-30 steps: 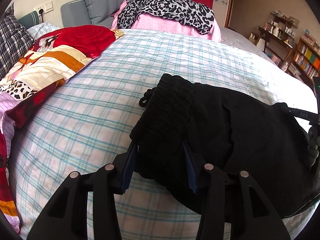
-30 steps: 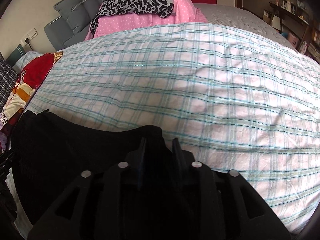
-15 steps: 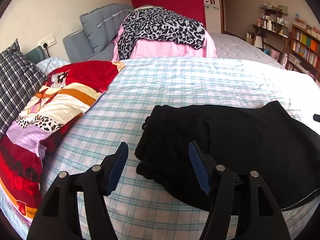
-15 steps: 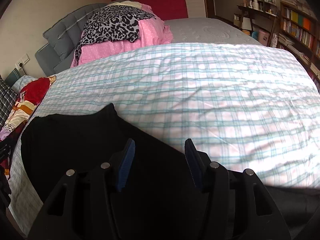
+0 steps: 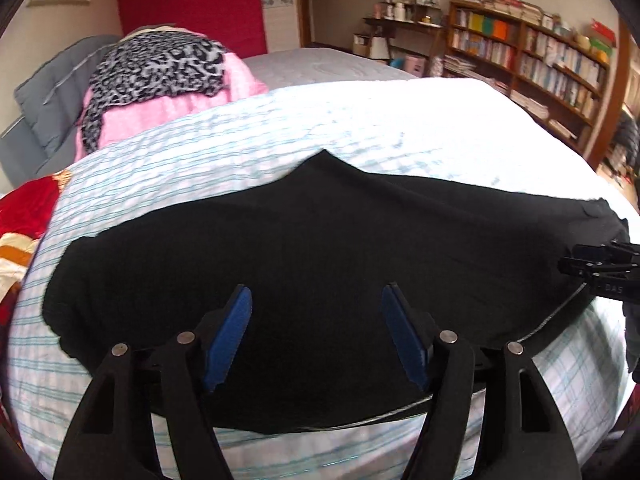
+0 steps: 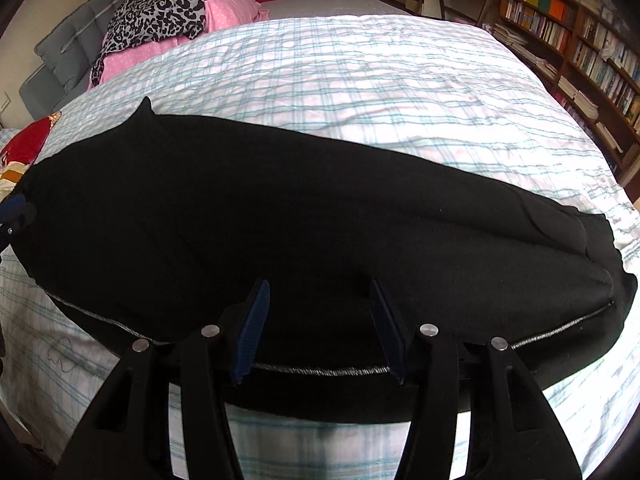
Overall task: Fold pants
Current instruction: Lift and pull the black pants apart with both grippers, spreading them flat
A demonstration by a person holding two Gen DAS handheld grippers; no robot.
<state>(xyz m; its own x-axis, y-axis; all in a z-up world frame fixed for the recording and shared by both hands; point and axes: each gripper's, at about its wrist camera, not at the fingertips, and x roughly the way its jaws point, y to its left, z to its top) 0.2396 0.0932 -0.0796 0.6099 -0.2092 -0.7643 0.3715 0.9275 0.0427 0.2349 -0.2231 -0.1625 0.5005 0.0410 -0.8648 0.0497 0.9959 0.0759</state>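
Observation:
Black pants [image 5: 320, 248] lie flat and stretched sideways across the checked bedsheet [image 5: 360, 128], folded lengthwise with a grey seam along the near edge. My left gripper [image 5: 316, 320] is open and empty above their near left part. My right gripper [image 6: 316, 320] is open and empty above the near edge of the pants [image 6: 300, 220]. The right gripper also shows at the right edge of the left wrist view [image 5: 600, 268], by the pants' hem end. The left gripper's blue tip shows at the left edge of the right wrist view [image 6: 14, 206].
A pink bundle with a leopard-print cloth [image 5: 160, 68] lies at the head of the bed by grey cushions [image 5: 44, 92]. A red patterned quilt [image 5: 20, 216] lies at the left. Bookshelves [image 5: 532, 56] stand beyond the bed's right side.
Both grippers let go of the pants and opened, then drew back and up. The pants, bunched a second ago, now lie spread out long across the bed.

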